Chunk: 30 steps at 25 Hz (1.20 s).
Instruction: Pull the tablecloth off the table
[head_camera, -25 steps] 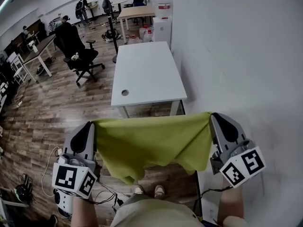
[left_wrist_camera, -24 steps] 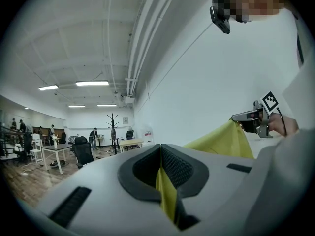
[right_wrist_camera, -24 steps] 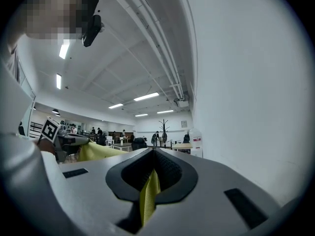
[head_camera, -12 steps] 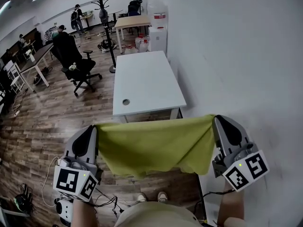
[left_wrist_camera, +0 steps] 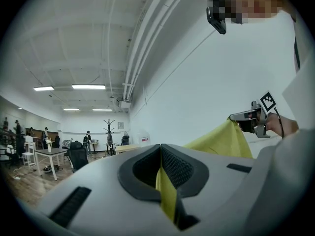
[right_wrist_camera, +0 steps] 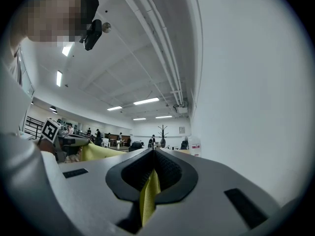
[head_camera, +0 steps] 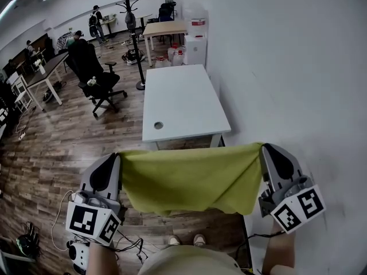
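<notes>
Now the yellow-green tablecloth (head_camera: 192, 176) hangs clear of the white table (head_camera: 180, 99), stretched in the air at the table's 6 o'clock in the head view. At the cloth's 9 o'clock, the left gripper (head_camera: 116, 157) has its jaws pressed together on one corner. At 3 o'clock, the right gripper (head_camera: 265, 150) pinches the other corner.
</notes>
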Each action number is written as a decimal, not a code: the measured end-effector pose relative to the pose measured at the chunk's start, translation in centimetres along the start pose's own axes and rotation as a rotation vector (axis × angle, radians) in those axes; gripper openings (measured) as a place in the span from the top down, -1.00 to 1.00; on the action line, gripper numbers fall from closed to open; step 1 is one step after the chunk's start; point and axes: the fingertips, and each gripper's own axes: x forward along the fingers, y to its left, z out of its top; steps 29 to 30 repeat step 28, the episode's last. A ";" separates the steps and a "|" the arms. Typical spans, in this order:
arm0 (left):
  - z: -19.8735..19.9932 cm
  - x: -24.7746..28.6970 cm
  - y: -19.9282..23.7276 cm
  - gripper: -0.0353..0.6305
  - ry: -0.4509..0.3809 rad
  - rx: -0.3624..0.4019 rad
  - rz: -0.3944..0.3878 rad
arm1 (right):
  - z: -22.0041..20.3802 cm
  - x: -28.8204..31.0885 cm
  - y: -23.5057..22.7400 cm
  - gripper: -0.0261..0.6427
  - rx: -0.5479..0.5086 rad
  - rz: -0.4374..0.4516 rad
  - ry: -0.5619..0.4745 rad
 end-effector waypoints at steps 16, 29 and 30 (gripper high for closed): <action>-0.1 -2.1 0.7 0.83 -0.011 -0.044 -0.001 | -0.2 -0.7 1.9 0.83 -0.012 0.013 0.020; 0.7 -3.5 0.8 0.83 -0.041 -0.042 0.007 | 0.2 -1.7 2.9 0.83 -0.015 0.016 0.009; 0.7 -3.5 0.8 0.83 -0.041 -0.042 0.007 | 0.2 -1.7 2.9 0.83 -0.015 0.016 0.009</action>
